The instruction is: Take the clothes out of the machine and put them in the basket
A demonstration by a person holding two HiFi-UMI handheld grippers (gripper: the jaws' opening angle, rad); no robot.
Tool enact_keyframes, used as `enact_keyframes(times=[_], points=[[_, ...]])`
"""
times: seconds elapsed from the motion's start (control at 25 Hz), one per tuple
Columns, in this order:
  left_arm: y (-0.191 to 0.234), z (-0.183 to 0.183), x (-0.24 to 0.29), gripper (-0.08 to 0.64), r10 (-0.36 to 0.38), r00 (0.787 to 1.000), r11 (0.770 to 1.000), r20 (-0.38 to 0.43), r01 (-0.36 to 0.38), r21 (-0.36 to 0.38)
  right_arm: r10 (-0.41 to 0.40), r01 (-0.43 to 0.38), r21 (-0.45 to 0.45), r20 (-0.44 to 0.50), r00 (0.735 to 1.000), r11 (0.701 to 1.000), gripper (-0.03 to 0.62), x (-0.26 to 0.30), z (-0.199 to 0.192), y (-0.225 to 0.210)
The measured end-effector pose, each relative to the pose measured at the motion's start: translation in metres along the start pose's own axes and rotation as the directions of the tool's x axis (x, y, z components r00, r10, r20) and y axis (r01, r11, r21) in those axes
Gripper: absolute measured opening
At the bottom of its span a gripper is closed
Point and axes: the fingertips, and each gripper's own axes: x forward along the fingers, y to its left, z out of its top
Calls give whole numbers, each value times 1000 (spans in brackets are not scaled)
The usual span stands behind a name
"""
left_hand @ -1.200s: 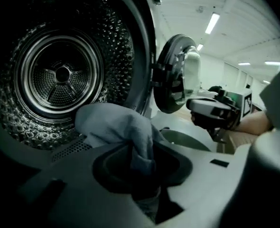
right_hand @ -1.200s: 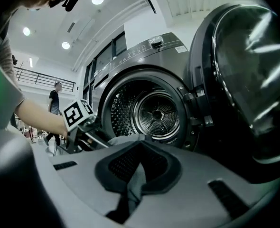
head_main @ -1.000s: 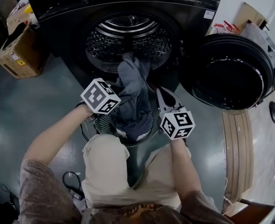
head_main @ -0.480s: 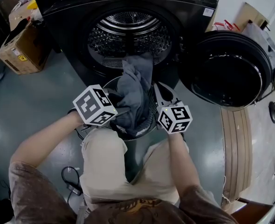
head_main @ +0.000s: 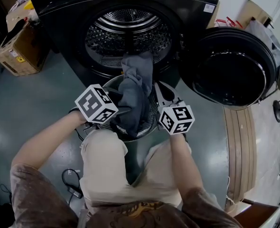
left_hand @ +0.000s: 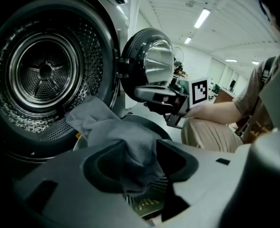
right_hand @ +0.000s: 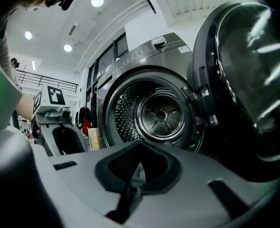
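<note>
Polished grey floor (head_main: 35, 108) is being shared by a dark front-loading machine (head_main: 130, 4) and a round basket (head_main: 107, 83) set just in front of its open mouth. The left hand-held gripper (left_hand: 137, 148) is being held over the basket, pointing downward. Its jaws have just been opening and are standing apart, with a grey garment (head_main: 136, 87) lying loosely between them. The right hand-held gripper (right_hand: 139, 148) is being kept level at the basket's other side, its jaws together on a thin fold of the same grey cloth. The garment is being draped from the lip of the drum (head_main: 128, 32) down into the basket, with its upper end resting on the machine's opening and its lower part bunched inside the basket. The machine's round door (head_main: 230, 68) is being left swung wide open to the right. A cardboard box (head_main: 16, 51) is being kept on the floor at the machine's left.
</note>
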Motion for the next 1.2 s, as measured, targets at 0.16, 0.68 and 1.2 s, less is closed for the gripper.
enact_keyframes(times=[0.16,0.68,1.2], points=[[21,14,-5,309,63,996,998,70,-62,-24,-3,3,2,-3,1000,1000,-5,1,-1,-2],[179,40,70,324,407,903,909,135,-385,-163,-21,21,-29,-7,1000,999,-5,-8,4,2],[228,46,94,78,560,822,824,101,-565,31,-53,53,-25,5,999,998,-5,-14,9,-7]])
